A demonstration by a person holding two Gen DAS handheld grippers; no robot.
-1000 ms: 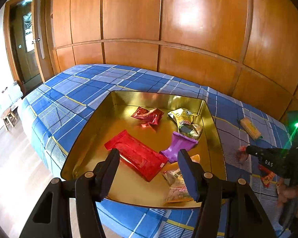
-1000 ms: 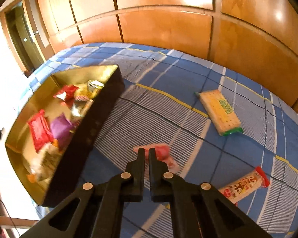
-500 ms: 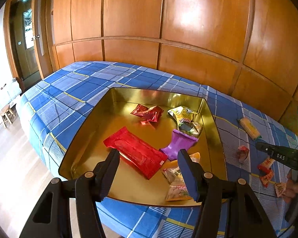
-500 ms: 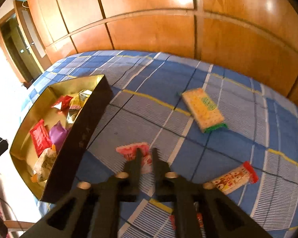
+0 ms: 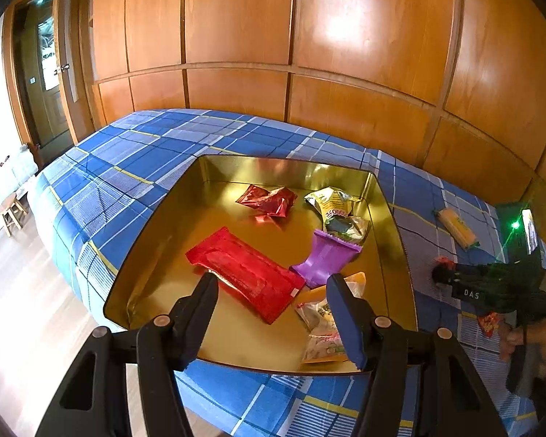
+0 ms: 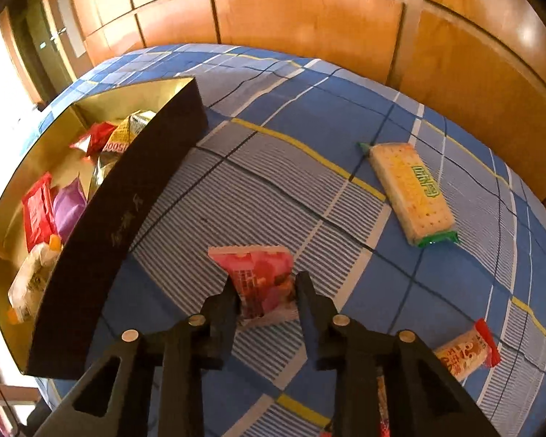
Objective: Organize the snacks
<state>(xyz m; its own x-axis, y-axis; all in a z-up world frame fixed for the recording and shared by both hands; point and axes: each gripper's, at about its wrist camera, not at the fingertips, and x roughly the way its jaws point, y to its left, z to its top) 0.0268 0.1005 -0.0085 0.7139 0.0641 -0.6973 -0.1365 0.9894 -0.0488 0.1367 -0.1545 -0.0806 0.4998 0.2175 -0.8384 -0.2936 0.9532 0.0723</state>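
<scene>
A gold tin tray (image 5: 156, 240) sits on a blue plaid bed and holds several snack packets, among them a red one (image 5: 244, 273) and a purple one (image 5: 324, 258). My left gripper (image 5: 271, 291) is open and empty, hovering over the tray's near edge. My right gripper (image 6: 264, 291) is open, its fingers on either side of a pink snack packet (image 6: 258, 273) lying on the bed right of the tray (image 6: 127, 196). The right gripper also shows in the left wrist view (image 5: 440, 273).
A cracker pack (image 6: 411, 189) lies further right on the bed. A small red-ended packet (image 6: 466, 353) lies at the near right. Wooden wardrobe panels stand behind the bed. A doorway is at the far left. The bed edge runs along the near side.
My right gripper has opened and come down around the pink packet. My left gripper has stayed open over the tray.
</scene>
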